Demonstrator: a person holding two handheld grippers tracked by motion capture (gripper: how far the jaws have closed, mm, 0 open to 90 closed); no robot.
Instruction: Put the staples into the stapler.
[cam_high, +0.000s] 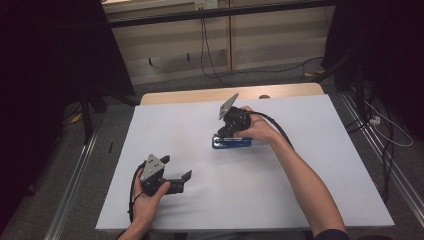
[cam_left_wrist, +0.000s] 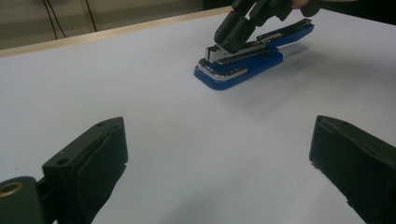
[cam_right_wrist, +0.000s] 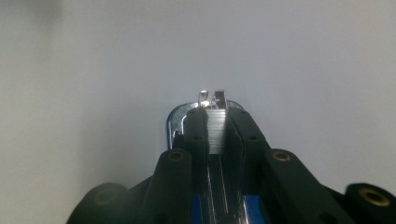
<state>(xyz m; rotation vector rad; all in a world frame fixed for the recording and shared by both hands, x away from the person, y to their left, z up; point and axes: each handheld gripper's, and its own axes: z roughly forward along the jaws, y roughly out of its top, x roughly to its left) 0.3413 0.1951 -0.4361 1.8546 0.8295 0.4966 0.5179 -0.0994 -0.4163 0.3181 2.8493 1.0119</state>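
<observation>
Right tongs (cam_right_wrist: 217, 122) are pinched on the metal top of the blue stapler (cam_left_wrist: 243, 58), jaws squeezed in from either side of the staple channel, and the right gripper view looks straight down that bright strip of staples between them. That grip sits near the stapler's nose, which to my eye is the spot to choose if you mean to steady the top arm or press it down, since the base stays flat on the white tabletop (cam_high: 300, 165) and carries the load. From the left gripper view the right tongs come down on it at a slant from above, touching the silver part while the blue base lies free beneath. In the high view the stapler (cam_high: 231, 142) sits a little right of the tabletop's middle, just under the right hand (cam_high: 257, 129), whose wrist is bent forward with the forearm stretching in diagonally from the lower right. Left tongs (cam_high: 176, 167) are spread wide and carry nothing, jaws standing well apart over bare white surface, aimed toward the stapler but well short of it. The left hand (cam_high: 150, 197) rests low near the front edge, apparently waiting as a helper.
</observation>
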